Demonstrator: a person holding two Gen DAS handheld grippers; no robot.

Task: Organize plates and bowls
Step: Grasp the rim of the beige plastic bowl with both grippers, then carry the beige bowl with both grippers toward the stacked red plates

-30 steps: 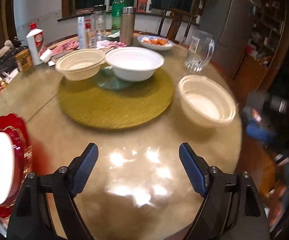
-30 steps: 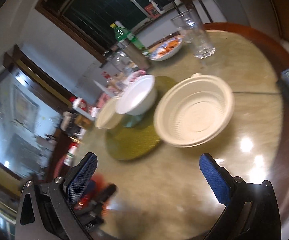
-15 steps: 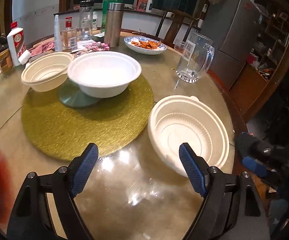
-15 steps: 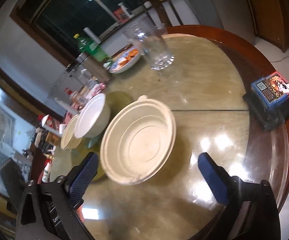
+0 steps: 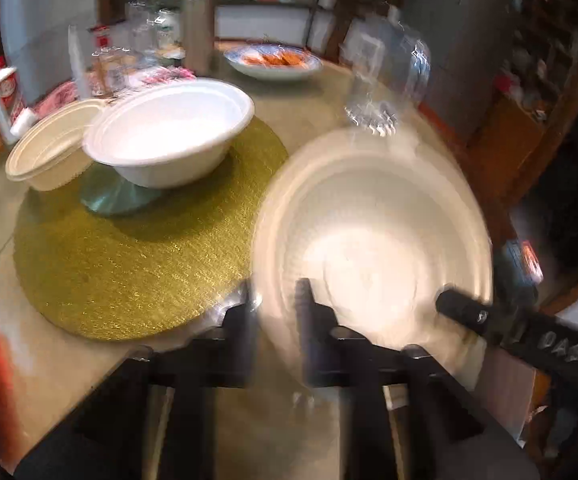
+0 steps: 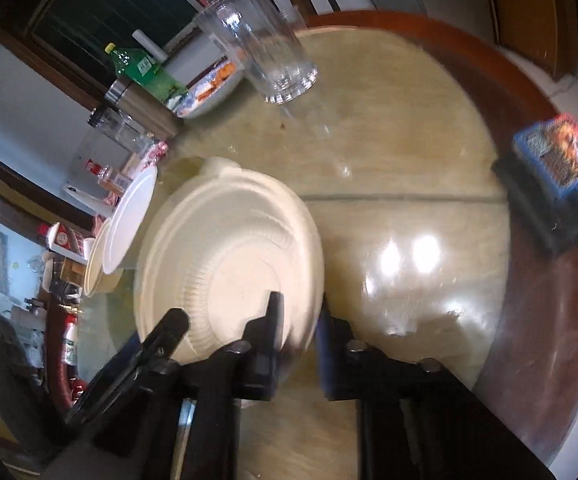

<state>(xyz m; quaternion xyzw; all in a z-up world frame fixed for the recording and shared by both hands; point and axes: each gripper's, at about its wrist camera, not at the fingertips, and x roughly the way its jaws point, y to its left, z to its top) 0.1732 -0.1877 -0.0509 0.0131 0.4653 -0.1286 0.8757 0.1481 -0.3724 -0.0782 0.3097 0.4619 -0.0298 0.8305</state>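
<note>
Round dining table (image 6: 409, 152), pale glossy top with a dark red-brown rim.

Cream ribbed bowl (image 5: 373, 240), disposable type, near the table edge just beside the gold placemat (image 5: 129, 256). Both claws have hold of it at its near rim.

Left gripper (image 5: 275, 300): fingers drawn close together, one outside the bowl wall and one inside, pinching the rim on the placemat side. The view is blurred, but the rim sits between the pads.

Right gripper (image 6: 299, 320): fingers likewise nearly closed, astride the bowl (image 6: 229, 264) rim on the side away from the placemat; inner finger over the ribbed wall, outer one over bare table.

White bowl (image 5: 169, 132): on the gold placemat, sitting on a green disc (image 5: 117, 196).

Second cream bowl (image 5: 49, 152): touching the white bowl on its far-left side, at the placemat's edge.

Glass pitcher (image 6: 265, 44): clear, upright, beyond the held bowl.

Blue-patterned dish (image 5: 273, 62): holds orange food, at the far side of the table.

Steel flask (image 5: 197, 28), green bottle (image 6: 145, 70) and clear jars: grouped at the far edge.

Blue printed box (image 6: 559, 152): on a dark block at the table's rim, well apart from the bowls.
</note>
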